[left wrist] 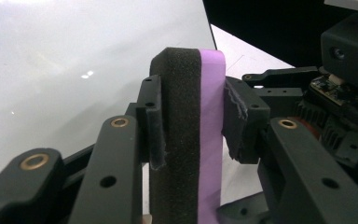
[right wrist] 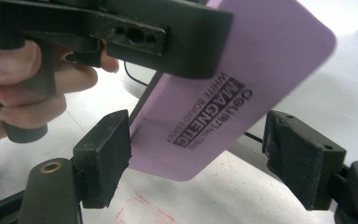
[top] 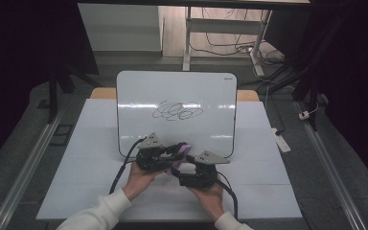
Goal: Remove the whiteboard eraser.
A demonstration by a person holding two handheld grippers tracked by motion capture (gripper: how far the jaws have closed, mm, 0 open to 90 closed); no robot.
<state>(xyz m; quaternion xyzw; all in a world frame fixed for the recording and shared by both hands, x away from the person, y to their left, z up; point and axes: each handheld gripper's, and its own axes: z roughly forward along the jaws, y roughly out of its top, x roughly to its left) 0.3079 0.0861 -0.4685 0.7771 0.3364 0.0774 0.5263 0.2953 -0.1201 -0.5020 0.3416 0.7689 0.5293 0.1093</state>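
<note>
A whiteboard (top: 139,96) lies on the table with a black scribble (top: 177,111) at its middle. At its near edge my left gripper (top: 176,151) is shut on a magnetic whiteboard eraser (top: 182,149), purple on one face and black foam on the other. In the left gripper view the eraser (left wrist: 189,130) stands on edge, pinched between the two jaws. My right gripper (top: 181,168) is open just beside it. In the right gripper view its pads (right wrist: 105,156) stand on either side of the purple printed face (right wrist: 223,93), the left pad close to the eraser's edge.
The white table (top: 268,182) stretches beyond the board on both sides. A person's hand (right wrist: 9,88) grips the left gripper's handle. Cables (top: 122,170) trail from both grippers toward the front edge. Dark floor, rails and desk legs surround the table.
</note>
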